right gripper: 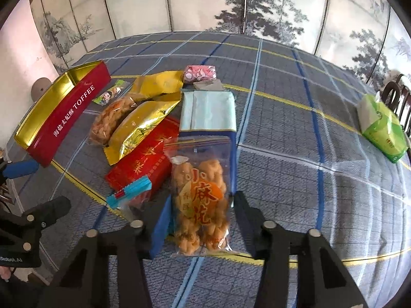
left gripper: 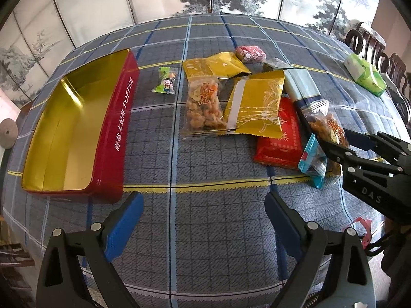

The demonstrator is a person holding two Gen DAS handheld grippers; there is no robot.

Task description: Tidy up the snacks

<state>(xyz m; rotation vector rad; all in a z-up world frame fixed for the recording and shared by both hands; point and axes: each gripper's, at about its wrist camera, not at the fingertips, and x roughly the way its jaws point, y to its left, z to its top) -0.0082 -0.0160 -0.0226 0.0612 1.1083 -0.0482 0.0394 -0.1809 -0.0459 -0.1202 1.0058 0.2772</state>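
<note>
Your right claw (right gripper: 200,220) straddles the clear bag of fried twists (right gripper: 201,205), one blue pad at each side of it. The pads look to be at the bag's edges, but you cannot tell whether they press yet, so treat the bag as not secured. It lies on the table (right gripper: 295,154) at the near end of the snack pile, just beside the red packet (right gripper: 143,164) and the small blue-edged packet (right gripper: 131,192).

Your left claw (left gripper: 204,220) hangs wide apart and empty above bare cloth, near the open red tin (left gripper: 77,133), which holds nothing.

The likely trouble is the wrapper. The film is slick and loose, so your pads may pinch only plastic and the bag could slide out on the lift. Squeeze hard and the twists inside may crack.

The left pad also sits close to the blue-edged packet; it could catch it and drag it along. The tin lies well off to the left beyond the gold packets (right gripper: 138,128), so a low carry might sweep them.
</note>
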